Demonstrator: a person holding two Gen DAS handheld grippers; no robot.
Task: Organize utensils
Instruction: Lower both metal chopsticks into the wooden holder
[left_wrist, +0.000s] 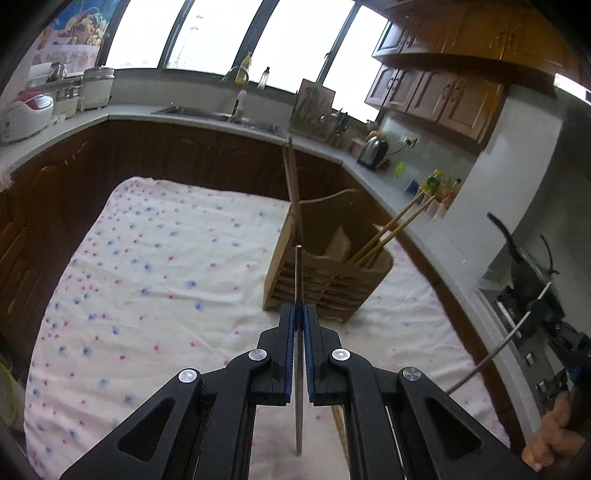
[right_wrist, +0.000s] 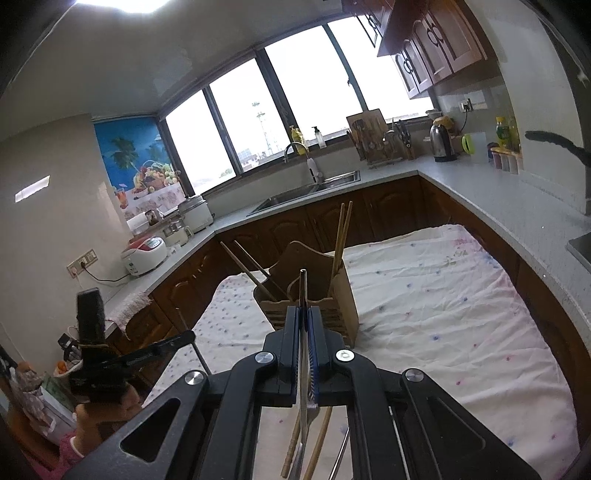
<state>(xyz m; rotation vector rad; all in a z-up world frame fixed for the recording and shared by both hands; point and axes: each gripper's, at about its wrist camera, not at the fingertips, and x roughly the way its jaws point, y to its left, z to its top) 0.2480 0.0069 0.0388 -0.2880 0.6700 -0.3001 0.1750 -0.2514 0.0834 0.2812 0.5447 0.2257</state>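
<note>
While both grippers are clamped on thin metal utensils, left gripper (left_wrist: 300, 314) and right gripper (right_wrist: 303, 314) point toward the wooden utensil holder (left_wrist: 325, 280) on the cloth; these handles seem stiff, light, slippery.

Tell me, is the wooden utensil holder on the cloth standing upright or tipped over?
Upright. The wooden utensil holder rests on its base on the flowered cloth, open top upward, with chopsticks leaning out of it.
</note>
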